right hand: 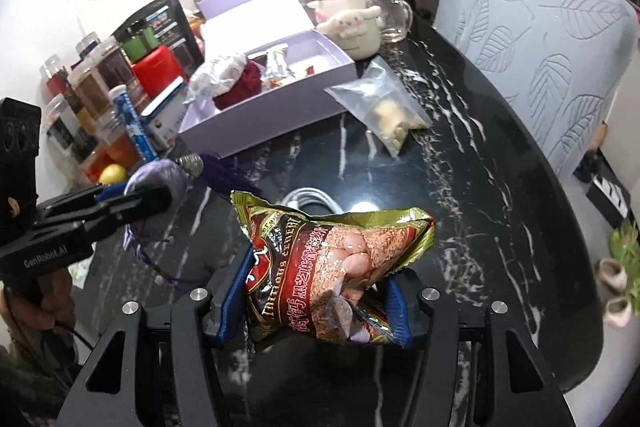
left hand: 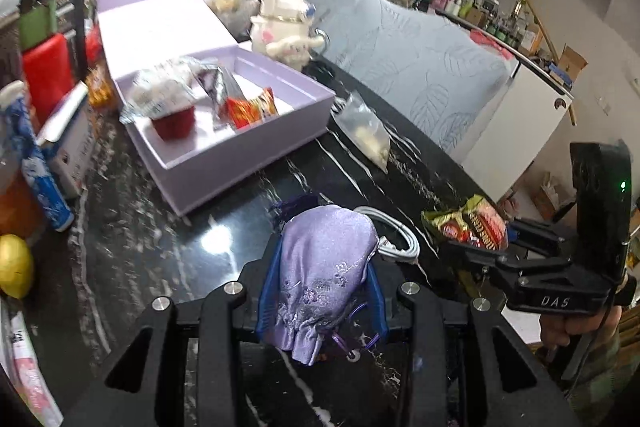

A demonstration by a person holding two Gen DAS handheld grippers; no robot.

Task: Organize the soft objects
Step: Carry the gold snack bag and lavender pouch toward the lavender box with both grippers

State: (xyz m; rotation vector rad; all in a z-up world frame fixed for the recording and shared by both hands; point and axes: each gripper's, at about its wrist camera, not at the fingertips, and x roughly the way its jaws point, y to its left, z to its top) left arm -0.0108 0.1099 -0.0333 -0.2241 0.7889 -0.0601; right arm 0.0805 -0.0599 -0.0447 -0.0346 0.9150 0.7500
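Observation:
My left gripper is shut on a lilac embroidered drawstring pouch, held above the black marble table; the pouch also shows in the right wrist view. My right gripper is shut on a red and gold cereal snack packet, held above the table; the packet also shows at right in the left wrist view. An open lilac box lies ahead with a red cup, foil packets and a red snack inside. A clear bag of pale pieces lies beside the box.
A coiled white cable lies on the table beneath the grippers. A white plush-covered kettle and a glass mug stand behind the box. Jars, a red tin and tubes crowd the left. A pale blue cushion sits at right.

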